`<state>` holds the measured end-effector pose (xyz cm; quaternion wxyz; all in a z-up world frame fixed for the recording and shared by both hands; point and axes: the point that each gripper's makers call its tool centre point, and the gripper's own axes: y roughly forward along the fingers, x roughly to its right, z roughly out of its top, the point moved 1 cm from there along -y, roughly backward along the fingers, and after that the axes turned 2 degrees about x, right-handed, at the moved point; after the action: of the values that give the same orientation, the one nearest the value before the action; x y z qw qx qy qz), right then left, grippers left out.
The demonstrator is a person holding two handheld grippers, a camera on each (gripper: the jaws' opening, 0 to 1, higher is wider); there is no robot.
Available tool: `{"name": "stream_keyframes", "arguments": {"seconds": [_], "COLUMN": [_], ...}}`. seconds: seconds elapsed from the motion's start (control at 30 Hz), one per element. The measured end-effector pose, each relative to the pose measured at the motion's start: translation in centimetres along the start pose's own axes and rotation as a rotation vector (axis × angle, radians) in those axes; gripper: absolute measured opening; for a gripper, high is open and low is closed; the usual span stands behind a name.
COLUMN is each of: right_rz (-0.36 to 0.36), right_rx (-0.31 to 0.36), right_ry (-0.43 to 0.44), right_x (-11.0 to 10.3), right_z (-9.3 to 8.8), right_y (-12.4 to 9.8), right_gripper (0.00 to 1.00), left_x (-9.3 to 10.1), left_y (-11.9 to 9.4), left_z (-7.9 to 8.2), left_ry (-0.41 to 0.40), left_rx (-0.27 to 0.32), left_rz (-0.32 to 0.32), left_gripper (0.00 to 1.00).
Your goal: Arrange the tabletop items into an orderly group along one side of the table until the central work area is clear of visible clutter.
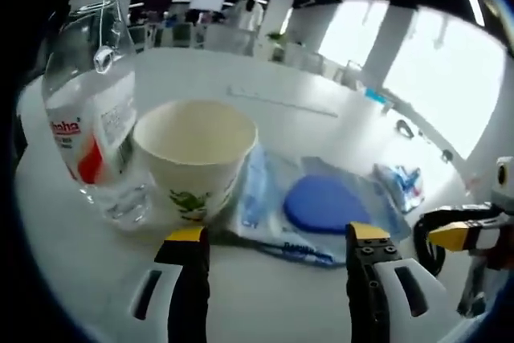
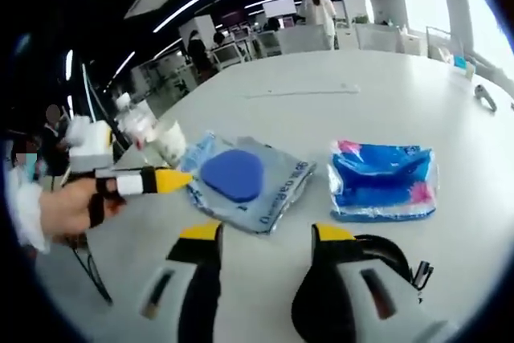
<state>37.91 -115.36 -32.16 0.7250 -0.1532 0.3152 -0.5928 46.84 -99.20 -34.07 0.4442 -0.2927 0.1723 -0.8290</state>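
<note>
A clear water bottle (image 1: 88, 118) with a red and white label stands at the left, touching a white paper cup (image 1: 195, 154). Right of the cup lies a clear plastic pack holding a blue disc (image 1: 325, 202), and beyond it a blue tissue packet (image 1: 401, 182). My left gripper (image 1: 277, 238) is open just short of the cup and the pack, holding nothing. My right gripper (image 2: 267, 234) is open over bare table, short of the disc pack (image 2: 245, 178) and the tissue packet (image 2: 384, 181). The cup (image 2: 171, 142) and bottle (image 2: 136, 122) stand farther left.
The left gripper (image 2: 144, 181) comes in from the left, held by a hand (image 2: 68, 206). The right gripper (image 1: 450, 234) enters from the right. A black cable loop (image 2: 385, 251) lies beside the right jaw. A small dark object (image 2: 482, 95) rests far off on the white table (image 2: 337, 70). People stand in the background.
</note>
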Motion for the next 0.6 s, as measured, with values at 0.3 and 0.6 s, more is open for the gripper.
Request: {"name": "stream_keyframes", "arguments": {"seconds": [0.3, 0.6], "right_rz": [-0.025, -0.043], "right_rx": [-0.055, -0.111], "right_ry": [0.069, 0.096], "right_x": [0.8, 0.9], "right_z": [-0.7, -1.5], "right_y": [2.0, 3.6], "right_gripper": [0.34, 0.24], "left_x": [-0.9, -2.8], "left_y": [0.2, -0.2], "left_z": [0.1, -0.4], "left_ry": [-0.040, -0.085], "left_rx": [0.020, 0.016], "left_rz": [0.015, 0.096], "left_gripper": [0.48, 0.07]}}
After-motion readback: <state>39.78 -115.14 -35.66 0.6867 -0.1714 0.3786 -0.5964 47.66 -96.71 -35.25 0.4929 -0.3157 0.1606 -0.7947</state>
